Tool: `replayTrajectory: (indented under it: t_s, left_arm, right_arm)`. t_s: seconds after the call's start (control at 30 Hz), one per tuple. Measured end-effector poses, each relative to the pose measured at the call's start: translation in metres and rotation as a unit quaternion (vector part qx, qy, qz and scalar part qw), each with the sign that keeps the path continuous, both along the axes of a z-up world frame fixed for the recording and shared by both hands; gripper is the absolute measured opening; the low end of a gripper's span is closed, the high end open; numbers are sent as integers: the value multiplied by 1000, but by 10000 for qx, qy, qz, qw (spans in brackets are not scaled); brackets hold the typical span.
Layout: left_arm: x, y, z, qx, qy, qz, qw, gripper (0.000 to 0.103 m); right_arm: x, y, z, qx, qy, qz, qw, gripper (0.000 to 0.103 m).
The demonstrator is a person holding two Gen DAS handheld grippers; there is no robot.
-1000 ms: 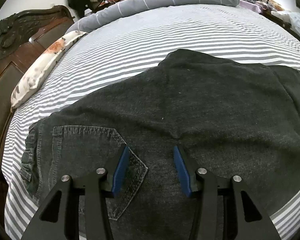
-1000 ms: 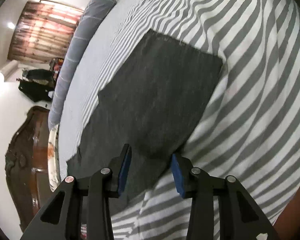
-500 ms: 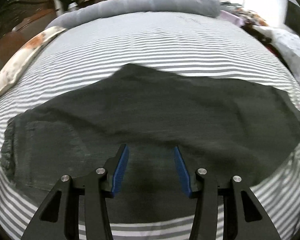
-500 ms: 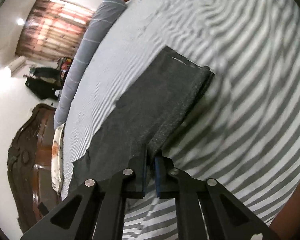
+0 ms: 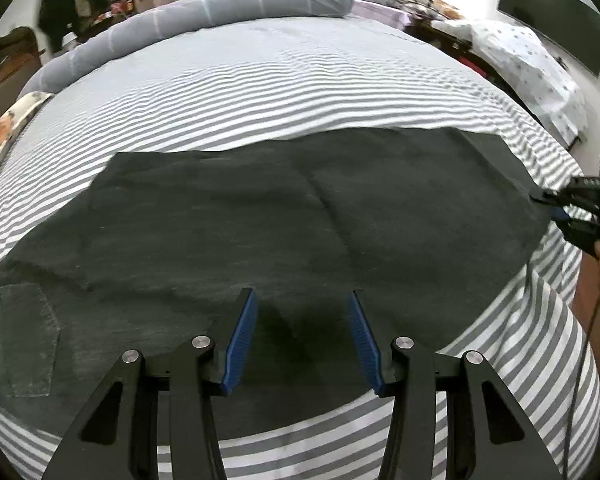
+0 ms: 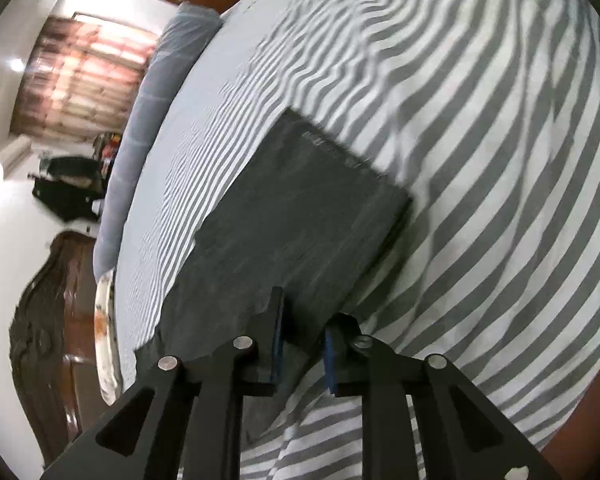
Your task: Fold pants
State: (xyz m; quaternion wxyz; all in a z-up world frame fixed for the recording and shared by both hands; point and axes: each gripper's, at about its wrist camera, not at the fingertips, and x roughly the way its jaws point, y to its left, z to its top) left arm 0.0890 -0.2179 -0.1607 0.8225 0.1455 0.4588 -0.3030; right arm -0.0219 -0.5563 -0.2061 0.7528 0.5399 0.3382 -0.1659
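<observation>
Dark grey denim pants lie flat across the striped bed, waist and back pocket at the left, leg hems at the right. My left gripper is open and empty above the near edge of the pants. My right gripper has its jaws partly apart around the near edge of the leg close to the hem. It also shows in the left wrist view at the hem corner.
The bed has a grey-and-white striped sheet. A long grey bolster lies at its far side and a floral pillow at the left. A dark wooden headboard stands beyond. Clothes pile on furniture at the right.
My left gripper has drawn back and swung right, from over the back pocket to the pants' near edge. My right gripper shut on the leg edge, then parted its jaws again.
</observation>
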Motion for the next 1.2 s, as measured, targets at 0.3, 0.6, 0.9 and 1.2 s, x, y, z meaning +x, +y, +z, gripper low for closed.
replayTrajectory:
  t_s: [0.3, 0.6, 0.9, 1.2]
  left_arm:
    - [0, -19, -24, 275, 101, -210, 9994, 49]
    - [3, -20, -26, 222, 70, -295, 9993, 52]
    - [42, 50, 10, -781, 477, 426, 9949, 52]
    - [70, 132, 21, -1026, 373, 1291, 9856, 52]
  right_arm:
    - [-13, -24, -10, 361, -340, -523, 9974, 9]
    - [9, 2, 51, 91, -872, -24, 9961, 7]
    - [87, 86, 113, -178, -1240, 1266, 9840, 7]
    - [154, 203, 96, -287, -829, 2545, 9631, 7]
